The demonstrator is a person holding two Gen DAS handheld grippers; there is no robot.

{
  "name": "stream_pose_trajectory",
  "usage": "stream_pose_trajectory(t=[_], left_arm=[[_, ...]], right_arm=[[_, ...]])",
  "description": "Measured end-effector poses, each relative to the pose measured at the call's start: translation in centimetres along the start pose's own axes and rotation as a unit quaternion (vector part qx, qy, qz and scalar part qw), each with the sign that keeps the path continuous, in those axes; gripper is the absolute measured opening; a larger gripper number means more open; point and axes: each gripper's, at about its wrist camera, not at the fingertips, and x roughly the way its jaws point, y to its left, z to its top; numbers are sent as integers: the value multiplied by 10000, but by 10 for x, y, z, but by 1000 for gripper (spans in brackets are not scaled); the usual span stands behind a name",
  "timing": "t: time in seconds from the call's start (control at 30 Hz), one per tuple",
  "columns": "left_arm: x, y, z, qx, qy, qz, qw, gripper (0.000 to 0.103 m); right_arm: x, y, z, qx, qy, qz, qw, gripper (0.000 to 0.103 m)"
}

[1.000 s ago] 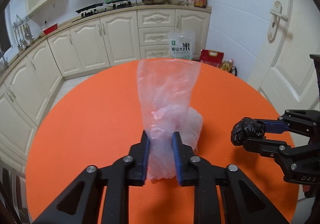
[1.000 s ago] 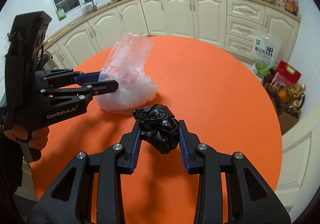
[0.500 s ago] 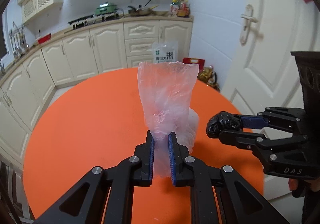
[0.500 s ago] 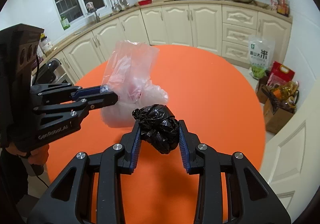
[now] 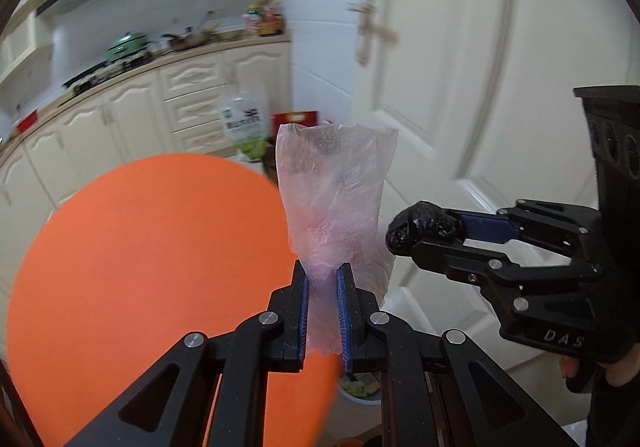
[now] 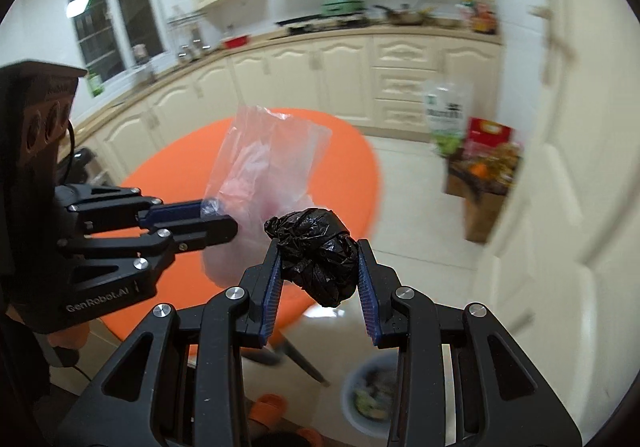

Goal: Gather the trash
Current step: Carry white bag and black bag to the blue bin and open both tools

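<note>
The orange table [image 5: 140,255] looks bare on every part I can see, so I'd judge the picking-up half of the job done and only the dumping left. Both pieces of trash are off it and in the air, out past its right edge over the pale floor. The clear bag [image 5: 334,199] is the bigger piece: the left gripper [image 5: 322,311] has its fingers pinched narrow on the bag's lower part, and the rest stands up above them, crumpled, with a faint pink showing through; whether that is something inside or just the folded film, I can't tell. Just to its right, close but not touching as far as I can see, the right gripper [image 6: 318,277] holds the black wad [image 6: 320,255], a tight knot of black plastic, its fingers spread about as wide as the wad and pressing it from both sides. Down near the floor, below the right gripper, sits a pale round bin [image 6: 370,399] with what seems to be green and light scraps in it, though it is blurred. I'd guess that is where both pieces go; neither is over it squarely yet.
</note>
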Motion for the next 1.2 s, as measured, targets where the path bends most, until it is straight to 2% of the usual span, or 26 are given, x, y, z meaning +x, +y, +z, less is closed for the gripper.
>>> stream_pose_trajectory(t=[0.17, 0.33, 0.47, 0.7, 0.8, 0.97, 1.07, 1.2], left_arm=[[28, -58, -9, 379, 285, -206, 9987, 9], [75, -97, -23, 552, 720, -266, 9955, 10], [104, -110, -36, 605, 1033, -260, 9925, 10], [154, -116, -50, 543, 1456, -405, 9870, 11], [190, -115, -37, 544, 1587, -432, 9849, 16], [234, -107, -35, 336, 1908, -567, 9794, 15], [258, -105, -30, 290, 2069, -539, 9764, 21], [272, -102, -21, 287, 2037, -319, 9781, 27]], right_arm=[[-18, -44, -38, 323, 115, -461, 9983, 33], [-11, -77, -76, 559, 394, -789, 9945, 33], [7, -102, -99, 763, 643, -760, 9921, 33], [42, -127, -124, 1036, 963, -660, 9877, 33], [53, -135, -137, 1075, 1113, -699, 9855, 33], [76, -142, -152, 1157, 1319, -657, 9823, 33], [87, -146, -159, 1219, 1412, -629, 9804, 33], [101, -149, -166, 1286, 1565, -584, 9775, 34]])
